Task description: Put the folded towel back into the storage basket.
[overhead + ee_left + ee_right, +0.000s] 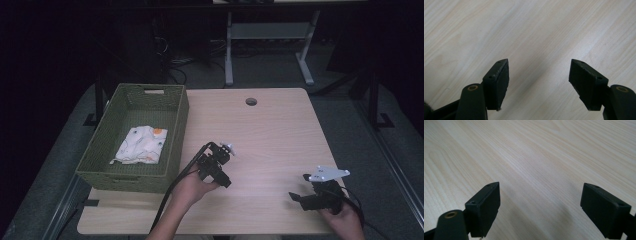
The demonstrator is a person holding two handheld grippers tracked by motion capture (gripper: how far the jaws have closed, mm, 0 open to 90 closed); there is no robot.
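A folded white cloth (140,144) with small coloured prints lies inside the green woven basket (102,145) on the left part of the table. My left gripper (224,181) is held low over the wood just right of the basket's front corner, jaws open, nothing between them (539,77). My right gripper (299,187) rests near the table's front right, pointing left. Its jaws stand wide open over bare wood (540,206).
The light wooden table (270,135) has a round cable hole (251,101) near its far edge. Cables trail from both grippers toward the front edge. Beyond the table the room is dark, with a desk frame (230,50) and cables on the floor.
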